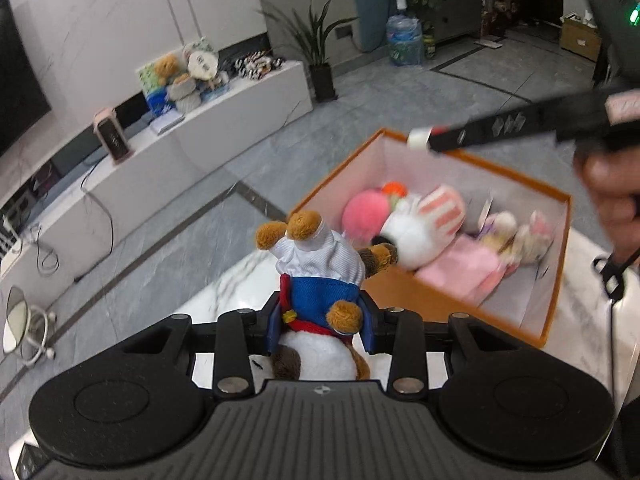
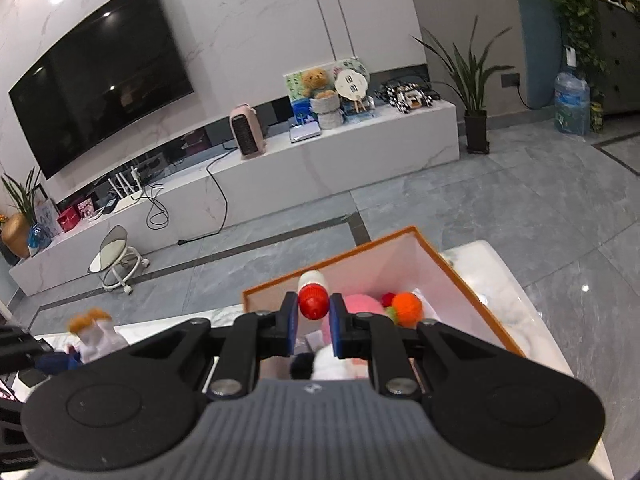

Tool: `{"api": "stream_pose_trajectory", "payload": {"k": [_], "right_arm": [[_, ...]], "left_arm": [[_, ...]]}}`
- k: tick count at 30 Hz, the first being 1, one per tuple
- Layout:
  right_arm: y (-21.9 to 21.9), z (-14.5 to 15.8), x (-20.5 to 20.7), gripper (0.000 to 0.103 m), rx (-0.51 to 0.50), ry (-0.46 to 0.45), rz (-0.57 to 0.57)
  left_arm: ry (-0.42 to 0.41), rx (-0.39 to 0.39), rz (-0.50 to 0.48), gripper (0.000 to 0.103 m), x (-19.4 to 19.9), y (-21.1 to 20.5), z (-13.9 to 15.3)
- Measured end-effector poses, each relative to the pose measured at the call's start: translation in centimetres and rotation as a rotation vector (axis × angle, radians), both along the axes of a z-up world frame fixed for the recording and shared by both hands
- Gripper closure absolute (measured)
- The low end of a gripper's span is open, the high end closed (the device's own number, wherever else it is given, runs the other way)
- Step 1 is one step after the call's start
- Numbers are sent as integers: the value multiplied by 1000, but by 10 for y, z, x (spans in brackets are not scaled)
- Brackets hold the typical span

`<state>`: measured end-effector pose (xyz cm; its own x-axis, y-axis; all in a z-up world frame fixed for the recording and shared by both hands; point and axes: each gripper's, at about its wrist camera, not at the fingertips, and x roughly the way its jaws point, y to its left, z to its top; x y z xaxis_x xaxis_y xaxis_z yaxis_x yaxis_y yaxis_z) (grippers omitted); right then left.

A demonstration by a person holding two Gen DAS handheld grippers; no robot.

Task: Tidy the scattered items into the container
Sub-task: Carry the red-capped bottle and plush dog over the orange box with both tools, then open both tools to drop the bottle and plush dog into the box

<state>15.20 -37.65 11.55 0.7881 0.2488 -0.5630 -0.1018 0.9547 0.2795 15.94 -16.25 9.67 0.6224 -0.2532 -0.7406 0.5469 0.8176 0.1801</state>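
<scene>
Through my left wrist camera, my left gripper (image 1: 320,330) pinches a stuffed dog (image 1: 318,276) in a blue and white outfit, held upside down above the white marble table (image 1: 224,292); just beyond sits the orange box (image 1: 416,296), holding a pink and white plush (image 1: 404,220) and other soft toys. Through my right wrist camera, my right gripper (image 2: 314,320) clamps a small white bottle with a red cap (image 2: 313,298) over the open box (image 2: 452,276); the dog (image 2: 94,336) shows blurred at the left.
</scene>
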Motion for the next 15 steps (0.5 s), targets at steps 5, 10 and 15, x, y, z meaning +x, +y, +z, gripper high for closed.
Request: {"api": "stream_pose_trajectory", "payload": {"k": [5,10,15], "right_arm": [[-9,-7,8,85,15,6,-2],[-20,-14,16,85,32,16,-12],[-39,-21,23,85,48,28,-43]], "left_arm": [[-23,-20,-22,60,8,-32,7],[-29,-46,-48,60,17,-55,9],[-34,-90,-49,60,29,-66,10]]}}
